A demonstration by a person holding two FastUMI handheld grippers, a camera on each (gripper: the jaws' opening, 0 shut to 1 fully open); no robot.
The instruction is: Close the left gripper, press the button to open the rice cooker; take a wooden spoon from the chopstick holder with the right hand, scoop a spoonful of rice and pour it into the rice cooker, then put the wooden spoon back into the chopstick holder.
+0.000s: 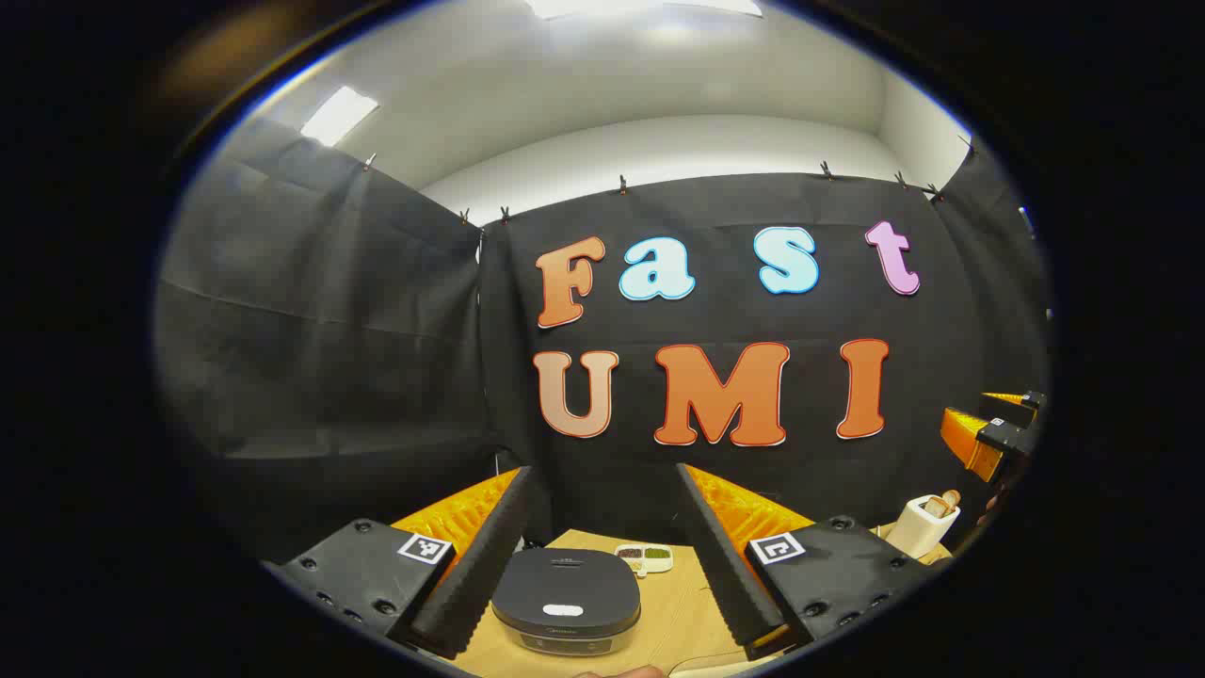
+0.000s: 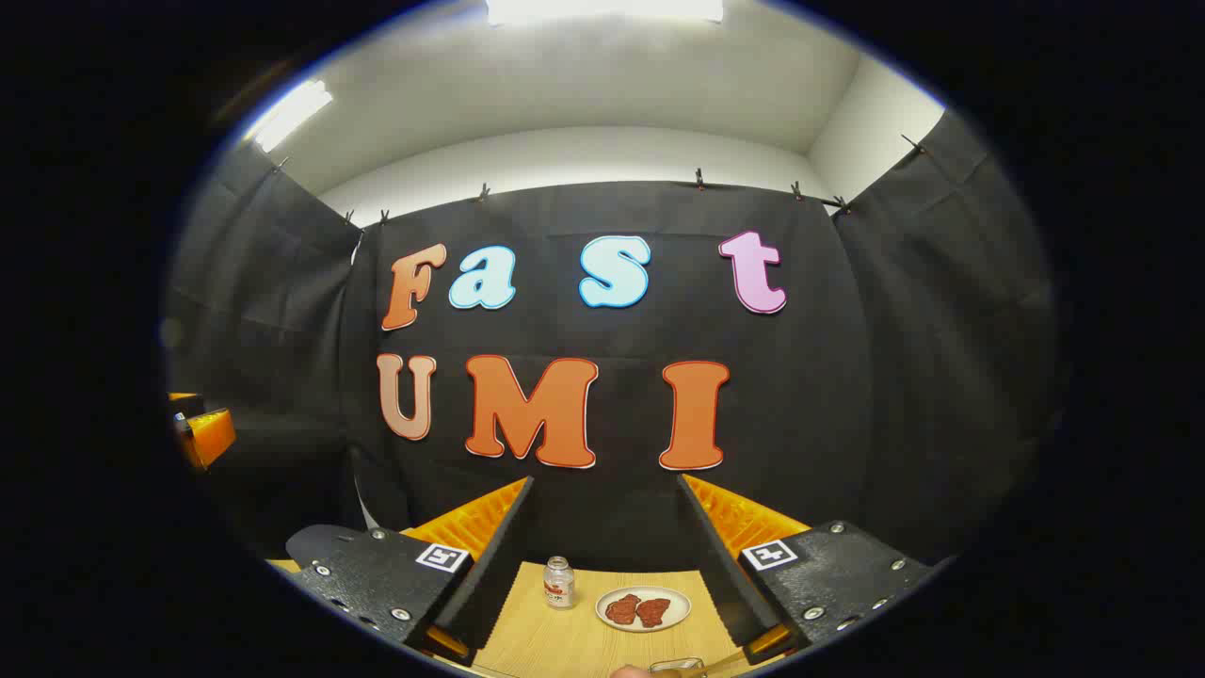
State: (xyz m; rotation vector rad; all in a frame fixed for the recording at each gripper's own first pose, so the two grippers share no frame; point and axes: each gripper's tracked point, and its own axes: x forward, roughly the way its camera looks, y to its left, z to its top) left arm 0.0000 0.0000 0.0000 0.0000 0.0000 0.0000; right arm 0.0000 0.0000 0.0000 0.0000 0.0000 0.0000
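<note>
Black rice cooker (image 1: 566, 601) lid down, left gripper (image 1: 602, 527) agape

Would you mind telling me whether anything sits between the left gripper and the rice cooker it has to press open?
Nothing visible does. In the left gripper view the left gripper is open, and the rice cooker, lid shut, lies between the fingers' lines on the bare wooden table. The small divided dish sits behind the cooker.

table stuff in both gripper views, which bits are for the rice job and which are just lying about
For the job:
- rice cooker, lid closed
- chopstick holder with the wooden spoon in it
- divided dish of grains

Lying about:
- small jar
- plate with reddish pieces
</note>
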